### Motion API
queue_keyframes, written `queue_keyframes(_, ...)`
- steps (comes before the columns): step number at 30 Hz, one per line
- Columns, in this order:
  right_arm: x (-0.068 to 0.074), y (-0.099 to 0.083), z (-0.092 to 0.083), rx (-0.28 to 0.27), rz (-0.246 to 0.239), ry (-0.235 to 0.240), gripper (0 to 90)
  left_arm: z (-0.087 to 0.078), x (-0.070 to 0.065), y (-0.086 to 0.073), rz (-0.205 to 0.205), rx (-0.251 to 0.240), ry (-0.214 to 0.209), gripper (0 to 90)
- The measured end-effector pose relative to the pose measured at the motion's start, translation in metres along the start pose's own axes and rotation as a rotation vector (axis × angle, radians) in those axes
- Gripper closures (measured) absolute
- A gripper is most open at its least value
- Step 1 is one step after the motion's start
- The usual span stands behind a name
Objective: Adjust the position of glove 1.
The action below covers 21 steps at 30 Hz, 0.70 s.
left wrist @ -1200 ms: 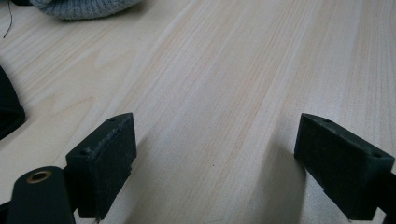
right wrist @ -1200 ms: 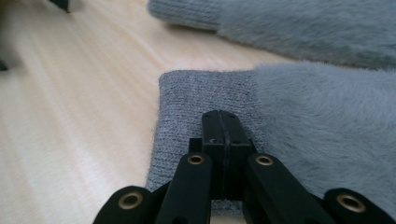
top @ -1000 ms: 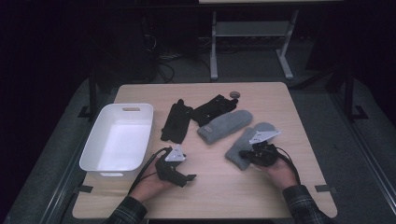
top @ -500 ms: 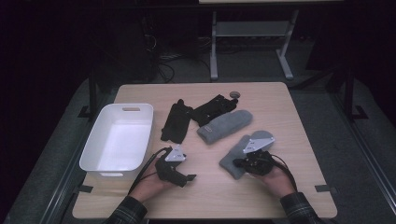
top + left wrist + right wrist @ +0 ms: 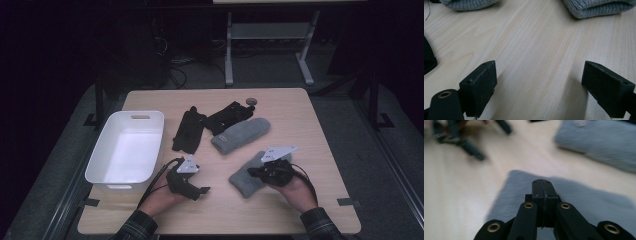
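A pale wood worktop [image 5: 320,125] seen from above, dark room around it. Two hands enter from the bottom edge, each holding one pair of black tongs.

Items on the worktop, counted:
- 1 white plastic tub [image 5: 102,162], rectangular, at the left edge.
- 2 grey knit mittens. One [image 5: 241,135] lies near the centre, angled. The other [image 5: 247,176] lies nearer the person, to the right of centre.
- 2 black gloves. One [image 5: 188,130] lies just right of the tub; the other [image 5: 228,116] is behind the centre mitten, touching or just beside it, can't tell which.
- 1 small round dark object [image 5: 251,100] near the far edge; too small to identify.

Left tongs [image 5: 199,191] sit low over bare wood btwn the tub and the near mitten. In the left gripper view the two jaws stand wide apart, released, with nothing btwn them; edges of both mittens show at the top of that view and a bit of black glove at the left.

Right tongs [image 5: 252,173] are at the near mitten. In the right gripper view [image 5: 542,188] the jaws are pressed fully together, clenched, tips over the mitten's grey fabric; no cloth visible btwn them. The left tongs appear blurred at that view's top left.
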State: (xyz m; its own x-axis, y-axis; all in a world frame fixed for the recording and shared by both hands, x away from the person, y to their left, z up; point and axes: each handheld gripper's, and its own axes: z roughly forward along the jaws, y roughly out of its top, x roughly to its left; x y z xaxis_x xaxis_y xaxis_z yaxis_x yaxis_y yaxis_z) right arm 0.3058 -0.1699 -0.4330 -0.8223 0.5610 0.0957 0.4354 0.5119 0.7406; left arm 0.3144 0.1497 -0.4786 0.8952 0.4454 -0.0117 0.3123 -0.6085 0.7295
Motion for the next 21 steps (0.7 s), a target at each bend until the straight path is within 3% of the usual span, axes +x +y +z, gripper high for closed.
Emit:
queue_keyframes(1,-0.016,0.001,-0.005,-0.011,0.02,-0.04,90.0,0.0,0.0,0.0,0.0,0.001,0.0,11.9)
queue_keyframes(3,-0.022,0.001,-0.006,-0.018,0.026,-0.055,90.0,0.0,0.0,0.0,0.004,0.005,0.0,11.9)
queue_keyframes(4,-0.039,0.001,-0.011,-0.026,0.061,-0.105,90.0,0.0,0.0,0.0,0.004,0.006,0.0,12.0)
queue_keyframes(6,-0.045,0.0,-0.012,-0.032,0.07,-0.119,90.0,0.0,0.0,0.0,0.004,0.008,0.001,11.9)
queue_keyframes(7,-0.061,-0.003,-0.016,-0.032,0.093,-0.165,90.0,0.0,0.0,0.001,0.009,0.009,0.003,12.0)
queue_keyframes(11,-0.079,-0.011,-0.019,-0.027,0.14,-0.224,90.0,0.0,0.0,0.001,0.002,0.009,0.001,11.9)
queue_keyframes(15,-0.088,-0.018,-0.019,-0.004,0.166,-0.241,90.0,0.0,0.0,0.001,0.002,0.009,0.001,11.9)
queue_keyframes(21,-0.086,-0.026,0.001,0.092,0.142,-0.227,90.0,0.0,0.0,0.001,0.002,0.009,0.001,11.9)
